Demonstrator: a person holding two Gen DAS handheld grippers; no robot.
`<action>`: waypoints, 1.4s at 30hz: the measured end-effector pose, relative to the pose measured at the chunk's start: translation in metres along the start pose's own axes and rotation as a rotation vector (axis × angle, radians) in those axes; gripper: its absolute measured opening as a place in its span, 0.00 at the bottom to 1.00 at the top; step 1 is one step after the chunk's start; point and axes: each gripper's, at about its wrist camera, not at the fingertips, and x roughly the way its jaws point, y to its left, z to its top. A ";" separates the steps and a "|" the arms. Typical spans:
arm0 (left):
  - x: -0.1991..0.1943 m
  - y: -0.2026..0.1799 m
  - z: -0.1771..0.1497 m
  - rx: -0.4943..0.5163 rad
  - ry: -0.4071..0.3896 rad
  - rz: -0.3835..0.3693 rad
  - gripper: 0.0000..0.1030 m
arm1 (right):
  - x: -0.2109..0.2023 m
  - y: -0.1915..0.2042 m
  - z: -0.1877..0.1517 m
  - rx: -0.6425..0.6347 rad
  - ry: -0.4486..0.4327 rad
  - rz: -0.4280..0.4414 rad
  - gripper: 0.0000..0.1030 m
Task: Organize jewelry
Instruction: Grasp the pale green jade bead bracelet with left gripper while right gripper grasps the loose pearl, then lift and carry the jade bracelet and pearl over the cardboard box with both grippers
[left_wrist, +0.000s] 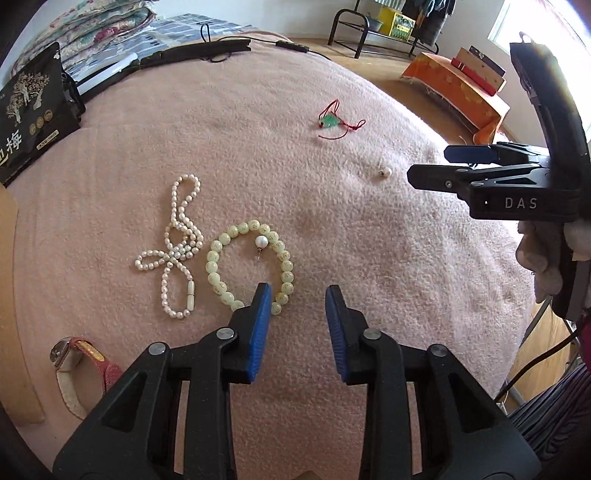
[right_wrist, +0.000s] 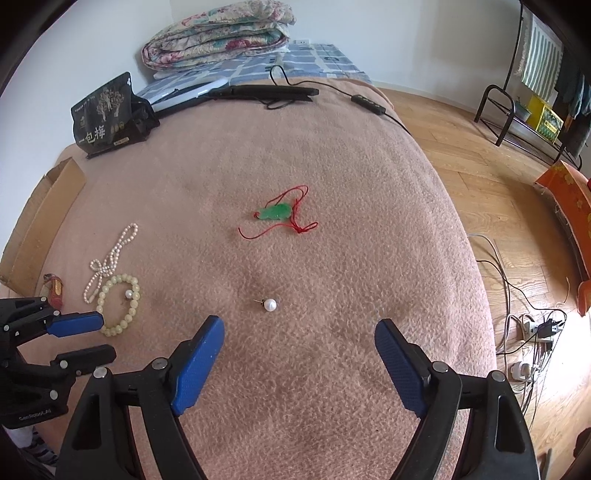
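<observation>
Sorted pieces lie grouped at the left: pearl necklace (left_wrist: 177, 243), green bead bracelet (left_wrist: 251, 267), one pearl earring (left_wrist: 261, 242) inside it. The right gripper (right_wrist: 299, 328), spread wide and empty, hangs over the loose pearl earring (right_wrist: 270, 305), probably to pair it. The left gripper (left_wrist: 297, 295), partly spread, holds nothing.

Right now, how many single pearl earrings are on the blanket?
2: one pearl earring lies inside the ring of the green bead bracelet; the other earring lies alone ahead of the right tool.
</observation>
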 end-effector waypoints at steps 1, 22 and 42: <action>0.001 0.000 0.000 0.003 0.000 0.003 0.29 | 0.002 0.000 0.000 -0.004 0.003 0.000 0.81; 0.020 -0.001 0.004 0.038 0.021 -0.008 0.06 | 0.029 0.013 0.005 -0.081 0.028 0.075 0.38; -0.012 0.007 0.019 -0.025 -0.080 -0.069 0.05 | 0.030 0.016 0.010 -0.065 0.037 0.062 0.09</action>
